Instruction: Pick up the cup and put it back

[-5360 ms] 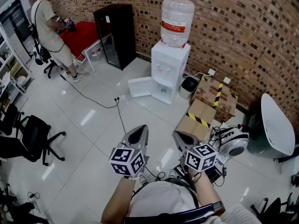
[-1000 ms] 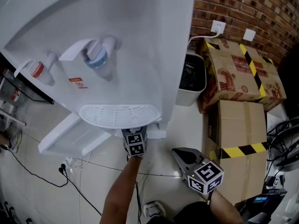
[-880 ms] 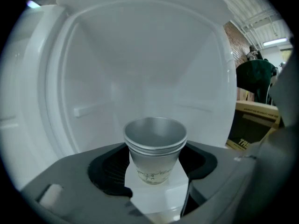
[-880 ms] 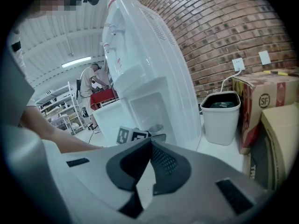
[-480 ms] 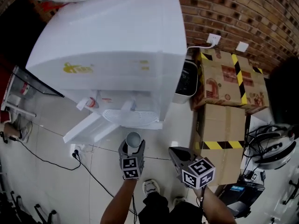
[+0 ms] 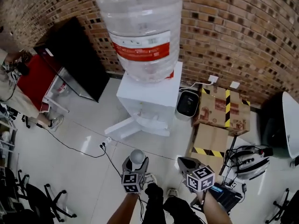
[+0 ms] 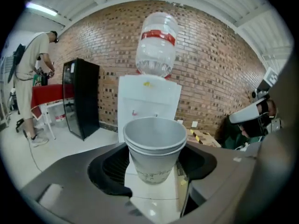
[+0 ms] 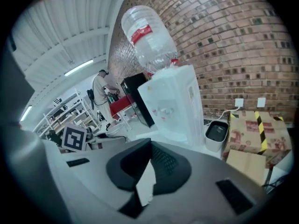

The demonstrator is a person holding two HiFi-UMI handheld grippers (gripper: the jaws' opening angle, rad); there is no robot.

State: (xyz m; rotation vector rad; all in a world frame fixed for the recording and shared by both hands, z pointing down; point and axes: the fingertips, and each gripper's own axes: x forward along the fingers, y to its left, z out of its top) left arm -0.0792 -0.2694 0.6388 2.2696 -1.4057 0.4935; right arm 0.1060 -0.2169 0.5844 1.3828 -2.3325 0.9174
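A grey-white paper cup [image 7: 155, 143], looking like two nested cups, stands upright between the jaws of my left gripper [image 7: 154, 168], which is shut on its sides. From the head view the cup [image 6: 136, 157] shows its open mouth just beyond the left gripper [image 6: 135, 166], low over the floor. The white water dispenser [image 6: 148, 102], with a large clear bottle [image 6: 140, 27] on top, stands about a metre ahead, and it is straight in front of the cup [image 7: 148, 99]. My right gripper [image 6: 188, 165] hovers beside the left one, shut and holding nothing [image 8: 149, 158].
The dispenser's lower door [image 6: 122, 126] hangs open to the left. A small bin [image 6: 188, 103] and taped cardboard boxes [image 6: 217, 111] sit to its right. A black cabinet [image 6: 77, 59], a red table [image 6: 33, 78] and a person [image 7: 28, 78] are to the left. A cable [image 6: 88, 146] crosses the white floor.
The left gripper has come away from under the dispenser's tray with the cup in it. Both grippers and the view have backed off from the dispenser. The right gripper stays shut.
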